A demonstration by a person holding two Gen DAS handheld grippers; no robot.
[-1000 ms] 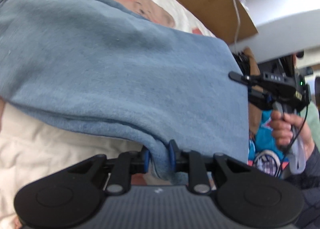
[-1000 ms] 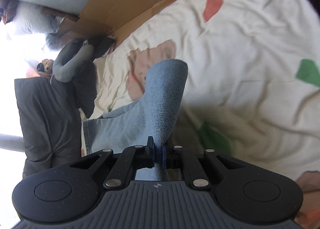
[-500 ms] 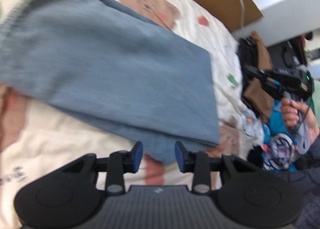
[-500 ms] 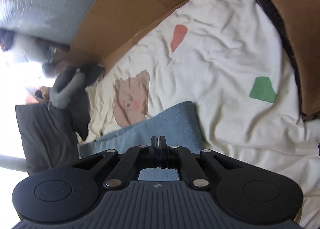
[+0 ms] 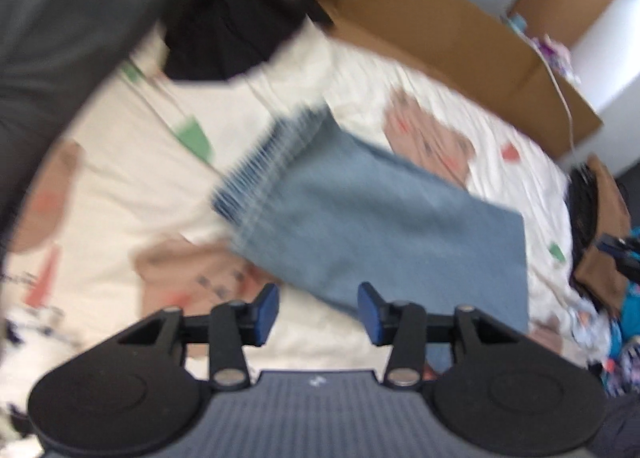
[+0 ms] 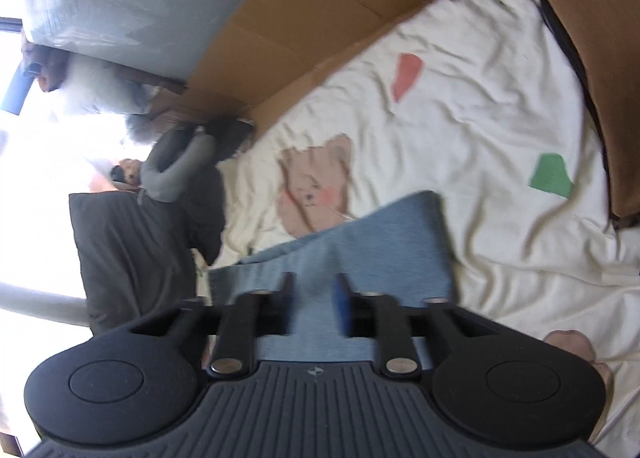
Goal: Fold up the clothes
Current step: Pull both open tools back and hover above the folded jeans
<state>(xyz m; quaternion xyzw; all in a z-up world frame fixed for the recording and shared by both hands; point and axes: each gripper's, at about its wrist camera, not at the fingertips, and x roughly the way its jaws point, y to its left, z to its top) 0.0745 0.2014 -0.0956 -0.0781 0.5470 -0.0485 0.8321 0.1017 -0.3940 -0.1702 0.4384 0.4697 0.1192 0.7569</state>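
Jeans (image 5: 384, 226) lie folded flat on the bed (image 5: 120, 162), a pale sheet printed with bears and coloured patches, and neither hand-held gripper has hold of them. The left hand-held gripper (image 5: 318, 312) stands with its blue pads apart over the near edge of the denim; its jaws have just been opening, and nothing is pinched between them, only cloth lying below on the sheet. The right hand-held gripper (image 6: 312, 306) shows the same: its jaws have just been opening too, and the denim (image 6: 360, 242) seen in the gap lies beneath them, not pressed by the pads.

Both sets of jaws being parted over a folded piece suggests the fold has been laid down and let go, so the cloth can settle under its own weight and not be dragged along as the hands draw off.

In the left wrist view the folded denim is a long band. Its long axis runs from the stitched hem at upper left, toward the dark clothes (image 5: 224, 38) at the bed's far end, down to the squared folded end at lower right. A cardboard box (image 5: 440, 30) borders the bed beyond it. In the right wrist view the band runs away from the jaws toward the bear print.
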